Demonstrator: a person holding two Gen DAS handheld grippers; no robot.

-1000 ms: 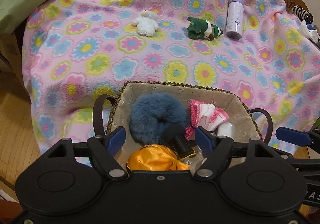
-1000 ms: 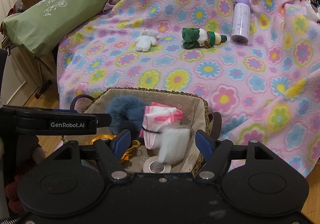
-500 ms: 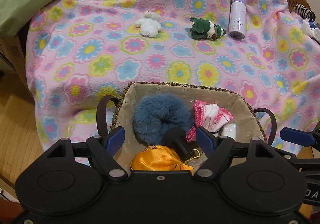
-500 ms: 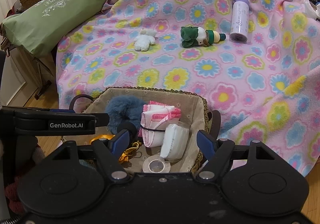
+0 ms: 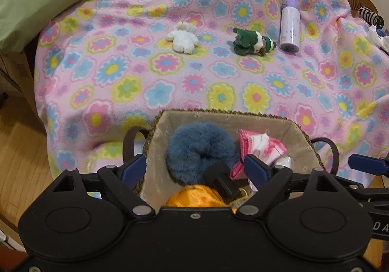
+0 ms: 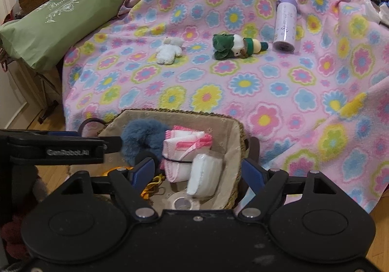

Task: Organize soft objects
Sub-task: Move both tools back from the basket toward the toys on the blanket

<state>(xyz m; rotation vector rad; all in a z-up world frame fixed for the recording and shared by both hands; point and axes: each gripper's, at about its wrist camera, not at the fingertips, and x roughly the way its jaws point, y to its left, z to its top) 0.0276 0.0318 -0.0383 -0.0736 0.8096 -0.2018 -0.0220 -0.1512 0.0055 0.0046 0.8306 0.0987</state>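
I am holding both sets of jaws wide and empty above the basket (image 6: 233, 123), the right gripper (image 6: 198, 170) over the pink-and-white folded cloth (image 6: 186, 148) and white pouch (image 6: 204, 174) lying in it, the left gripper (image 5: 195, 171) over the blue fluffy ring (image 5: 199, 148). Well ahead of my jaws, on the flowered blanket (image 6: 243, 87), the white plush bear (image 6: 169, 51) and the green plush doll (image 6: 233, 47) are lying apart, the doll near the lilac bottle (image 6: 284, 26). I am judging the bear the next pick: I should be reaching forward level, straddling its body and closing gently without pinching blanket.
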